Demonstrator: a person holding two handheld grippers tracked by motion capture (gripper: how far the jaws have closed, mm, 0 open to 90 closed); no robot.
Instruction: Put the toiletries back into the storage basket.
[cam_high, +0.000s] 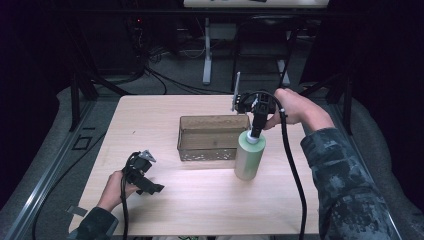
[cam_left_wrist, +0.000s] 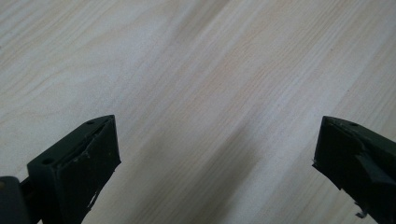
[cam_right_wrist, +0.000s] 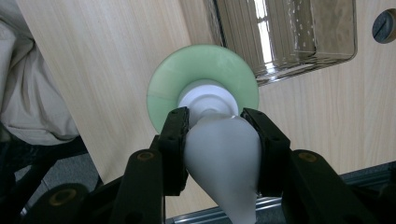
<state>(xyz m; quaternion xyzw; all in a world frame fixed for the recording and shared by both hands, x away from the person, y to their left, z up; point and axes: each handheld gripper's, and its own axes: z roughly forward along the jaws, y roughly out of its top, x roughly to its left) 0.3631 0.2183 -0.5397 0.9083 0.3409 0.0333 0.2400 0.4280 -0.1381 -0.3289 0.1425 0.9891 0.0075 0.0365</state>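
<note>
Right gripper (cam_high: 256, 131) clamps the white pump head (cam_right_wrist: 224, 154) of the green bottle (cam_high: 249, 157), left gripper (cam_high: 145, 186) wide open, empty; bottle could tip toward the clear bin (cam_high: 212, 138) if pulled sideways.

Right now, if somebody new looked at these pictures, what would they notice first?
Probably the pale green bottle standing near the middle of the wooden table, with the right gripper shut on its white pump top from above. Just behind and left of it sits a clear box. Near the table's front left, the left gripper waits open over bare wood.
</note>
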